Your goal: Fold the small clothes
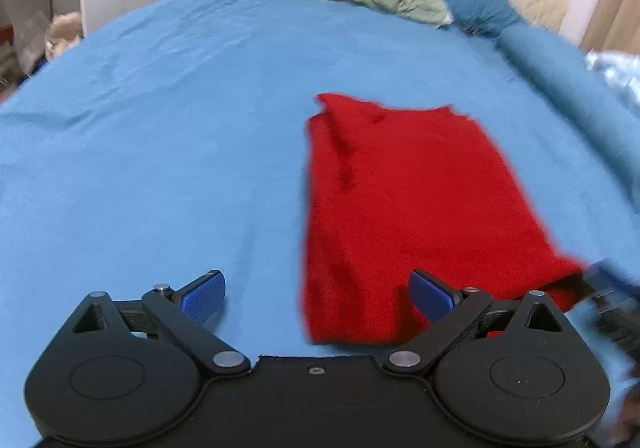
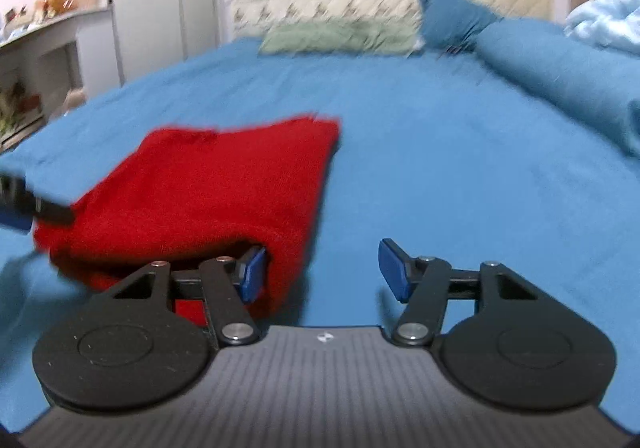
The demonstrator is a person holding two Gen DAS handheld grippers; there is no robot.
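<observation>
Red garment (image 1: 404, 207) lies folded on the blue bedsheet (image 1: 160, 147). Left gripper (image 1: 316, 296) and right gripper (image 2: 320, 272) gape wide, seemingly empty; pinch both near corners evenly, then fold far.

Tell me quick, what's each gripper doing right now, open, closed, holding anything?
Left gripper: open, holding nothing, at the near edge of the folded red knit garment.
Right gripper: open, holding nothing, beside that garment.

One red garment (image 1: 404, 207), two grippers (image 1: 316, 298)
</observation>
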